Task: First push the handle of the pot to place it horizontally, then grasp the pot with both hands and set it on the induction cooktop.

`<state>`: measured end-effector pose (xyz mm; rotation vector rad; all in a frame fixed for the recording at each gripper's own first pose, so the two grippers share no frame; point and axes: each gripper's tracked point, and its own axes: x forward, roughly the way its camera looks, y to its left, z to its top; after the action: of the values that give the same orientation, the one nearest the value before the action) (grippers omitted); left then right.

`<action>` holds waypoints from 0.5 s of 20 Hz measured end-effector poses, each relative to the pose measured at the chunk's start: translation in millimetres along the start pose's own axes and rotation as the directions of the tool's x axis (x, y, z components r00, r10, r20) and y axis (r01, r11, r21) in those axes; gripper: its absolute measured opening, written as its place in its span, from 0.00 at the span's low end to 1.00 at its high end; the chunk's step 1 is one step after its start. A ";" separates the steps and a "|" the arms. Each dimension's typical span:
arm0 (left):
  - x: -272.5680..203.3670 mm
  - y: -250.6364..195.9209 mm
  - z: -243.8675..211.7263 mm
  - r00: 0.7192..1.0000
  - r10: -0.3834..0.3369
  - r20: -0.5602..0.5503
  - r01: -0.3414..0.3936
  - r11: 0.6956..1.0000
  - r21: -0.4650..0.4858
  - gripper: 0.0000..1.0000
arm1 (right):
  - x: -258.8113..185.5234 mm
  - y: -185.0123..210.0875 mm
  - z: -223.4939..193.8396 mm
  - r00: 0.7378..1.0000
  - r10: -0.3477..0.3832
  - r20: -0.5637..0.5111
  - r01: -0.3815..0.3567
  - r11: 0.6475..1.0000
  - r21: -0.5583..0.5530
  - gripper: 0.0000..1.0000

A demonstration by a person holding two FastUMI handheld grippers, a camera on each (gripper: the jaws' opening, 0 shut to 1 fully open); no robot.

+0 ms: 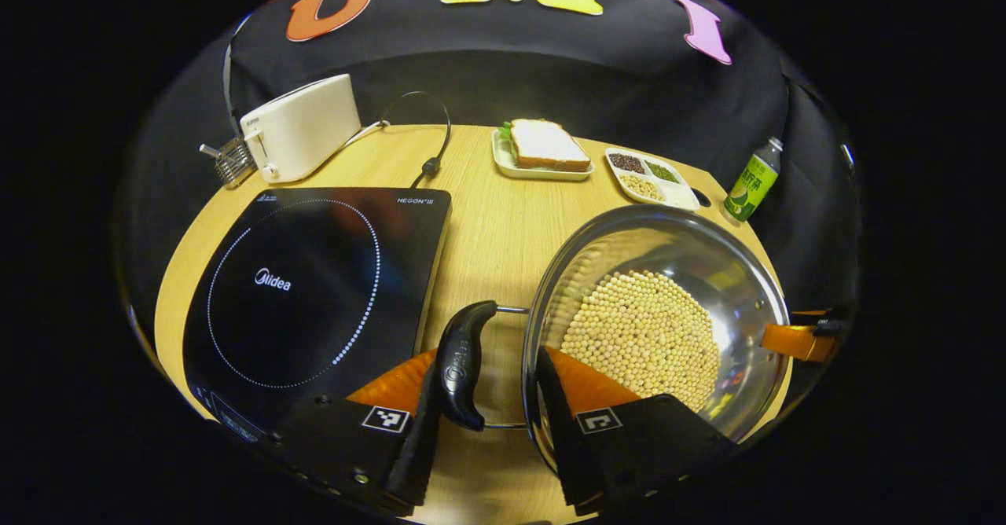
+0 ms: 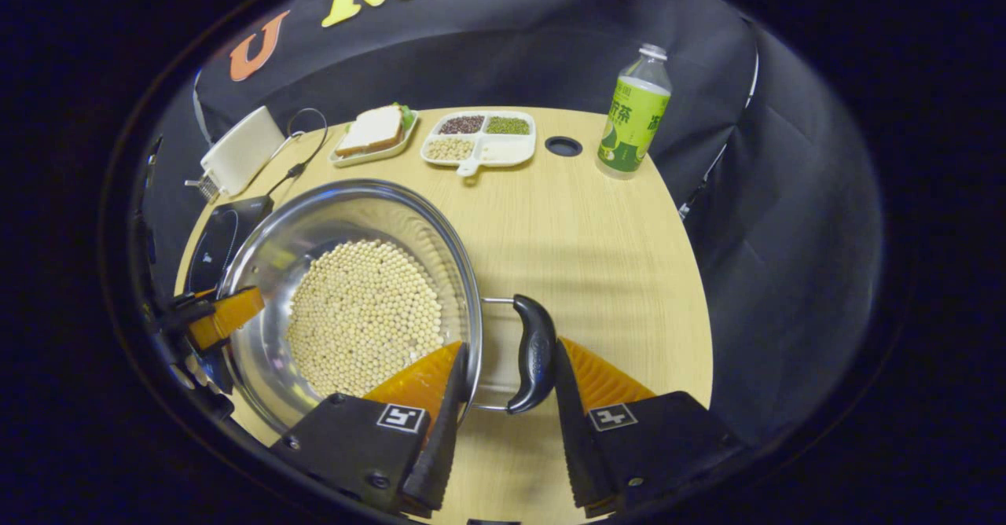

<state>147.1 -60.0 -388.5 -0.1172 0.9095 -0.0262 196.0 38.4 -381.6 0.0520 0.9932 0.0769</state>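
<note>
Straddling each pot [image 1: 652, 328] handle: left gripper [image 1: 487, 399]; right gripper [image 2: 507, 399]; jaws parted

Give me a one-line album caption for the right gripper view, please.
Right gripper straddles one black handle of a steel pot of beans.

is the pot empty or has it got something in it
Not empty: the pot holds a layer of pale round beans covering its bottom.

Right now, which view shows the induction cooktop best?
Left gripper view: the induction cooktop lies nearly whole and close, ring marking plain, beside the pot. In the right gripper view just a dark corner of it peeks out behind the pot's rim, far off.
</note>
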 end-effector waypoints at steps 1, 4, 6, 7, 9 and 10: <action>-1.3 1.3 0.0 1.000 0.007 -0.006 -0.007 1.000 0.005 0.72 | 1.0 0.2 1.1 1.000 -0.003 -0.001 0.003 1.000 0.008 0.58; -6.6 0.1 -1.8 1.000 0.007 -0.022 -0.007 1.000 -0.007 0.58 | -3.8 2.3 0.0 1.000 -0.009 0.000 0.009 1.000 0.028 0.55; -12.9 -0.2 2.4 1.000 0.001 -0.008 -0.001 1.000 0.010 0.58 | -6.4 2.4 -0.8 1.000 -0.008 0.014 0.007 0.999 0.031 0.53; -16.3 0.0 6.9 1.000 0.002 0.007 -0.002 1.000 0.026 0.58 | -10.7 1.9 -0.8 1.000 -0.010 0.021 0.009 0.999 0.036 0.53; -22.0 1.6 14.2 1.000 0.004 0.029 -0.006 0.999 0.051 0.58 | -22.6 3.1 -2.0 1.000 -0.010 0.030 0.009 0.999 0.043 0.54; -24.9 2.2 16.2 0.999 0.003 0.032 -0.004 0.999 0.049 0.58 | -27.6 4.8 -2.3 0.999 -0.009 0.035 0.007 0.999 0.051 0.53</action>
<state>144.5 -54.6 -359.3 -0.0707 0.8769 -0.0432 178.8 40.7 -359.5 0.0960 0.9601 0.0433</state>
